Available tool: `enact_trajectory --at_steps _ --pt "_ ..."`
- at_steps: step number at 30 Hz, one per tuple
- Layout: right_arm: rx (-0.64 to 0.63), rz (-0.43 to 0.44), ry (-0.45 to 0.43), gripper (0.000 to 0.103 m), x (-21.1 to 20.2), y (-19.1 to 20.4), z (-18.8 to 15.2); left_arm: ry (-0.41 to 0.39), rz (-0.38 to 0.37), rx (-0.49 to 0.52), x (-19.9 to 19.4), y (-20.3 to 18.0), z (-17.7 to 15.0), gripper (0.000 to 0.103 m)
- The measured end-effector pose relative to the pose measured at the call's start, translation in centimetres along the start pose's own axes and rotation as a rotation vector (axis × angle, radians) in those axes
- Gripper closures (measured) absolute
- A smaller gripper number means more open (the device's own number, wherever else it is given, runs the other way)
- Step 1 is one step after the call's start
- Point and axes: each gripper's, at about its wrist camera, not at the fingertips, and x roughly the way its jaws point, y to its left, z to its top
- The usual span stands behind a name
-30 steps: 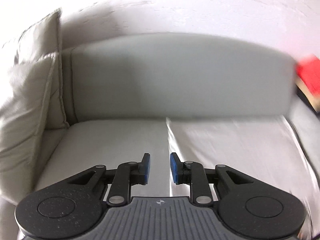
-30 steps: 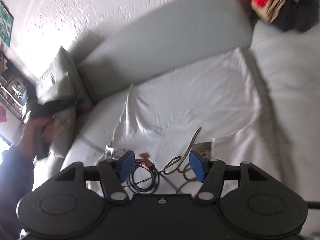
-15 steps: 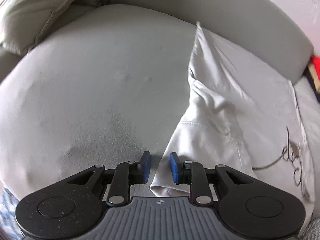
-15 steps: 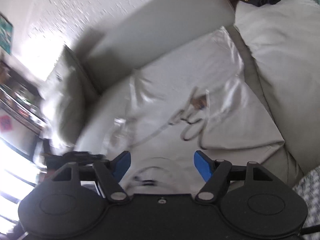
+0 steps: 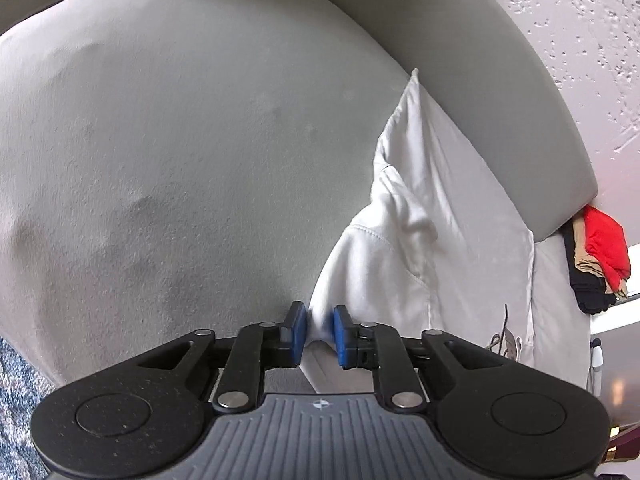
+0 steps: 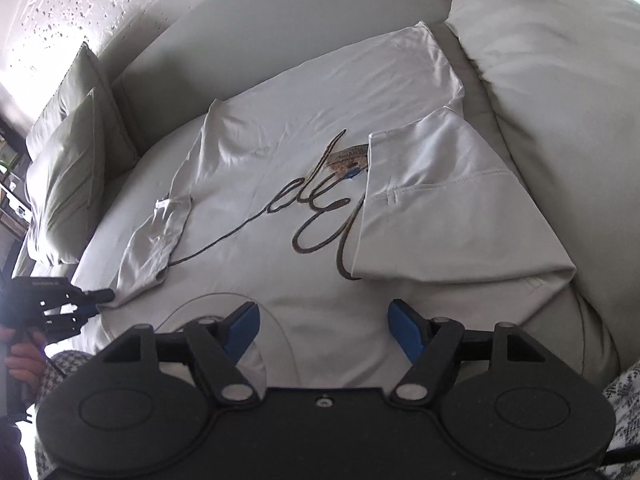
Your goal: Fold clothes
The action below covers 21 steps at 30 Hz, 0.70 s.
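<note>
A white T-shirt (image 6: pixel 280 184) with dark script lettering lies spread on the grey sofa seat (image 5: pixel 160 160). Its right sleeve (image 6: pixel 440 208) is folded in over the chest. Its left sleeve (image 6: pixel 160 236) lies out to the left. My left gripper (image 5: pixel 319 334) has the left sleeve's edge (image 5: pixel 384 260) between its blue pads, nearly closed on it; it also shows in the right wrist view (image 6: pixel 80 300) at the sleeve tip. My right gripper (image 6: pixel 322 330) is open and empty above the shirt's collar end near the seat's front.
The sofa back (image 6: pixel 280 32) runs behind the shirt. Cushions (image 6: pixel 68 160) stand at the left end and a big cushion (image 6: pixel 560 80) at the right. A pile of red, tan and black clothes (image 5: pixel 600 256) sits past the sofa back's end.
My left gripper has dropped to the seat and come onto the left sleeve's edge. My right gripper has swung back over the collar end and stays open.
</note>
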Motion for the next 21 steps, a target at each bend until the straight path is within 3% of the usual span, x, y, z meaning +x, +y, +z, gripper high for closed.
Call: enact_trajectory --at_steps 1,3,5,10,11,15,18,21 --pt "0.003 0.002 -0.001 0.031 0.0 0.0 0.1 -0.011 0.015 -0.007 0.0 0.1 -0.1 0.098" --pt "0.009 0.005 -0.003 0.031 0.1 -0.1 0.2 -0.073 0.041 0.005 -0.6 -0.2 -0.5 0.1" --pt "0.015 0.012 -0.003 0.031 0.1 -0.2 0.2 -0.144 0.151 0.088 -1.4 -1.5 -1.2 0.1" --pt "0.017 0.018 0.001 0.031 0.1 -0.3 0.2 -0.164 0.402 0.316 -1.3 -5.6 -2.7 0.094" --pt "0.012 0.018 0.004 0.031 0.1 -0.3 0.2 -0.201 0.412 0.336 -1.6 -5.9 -3.2 0.093" --pt "0.0 0.021 0.009 0.031 0.1 -0.2 0.2 -0.39 0.261 0.372 -4.3 -6.6 -4.2 0.094" --pt "-0.002 0.019 0.013 0.031 0.2 -0.1 0.3 -0.369 0.21 0.451 -3.0 -8.0 -2.5 0.095" --pt "-0.016 0.012 0.021 0.03 0.3 0.1 0.3 -0.286 0.23 0.439 0.5 -8.4 0.4 0.097"
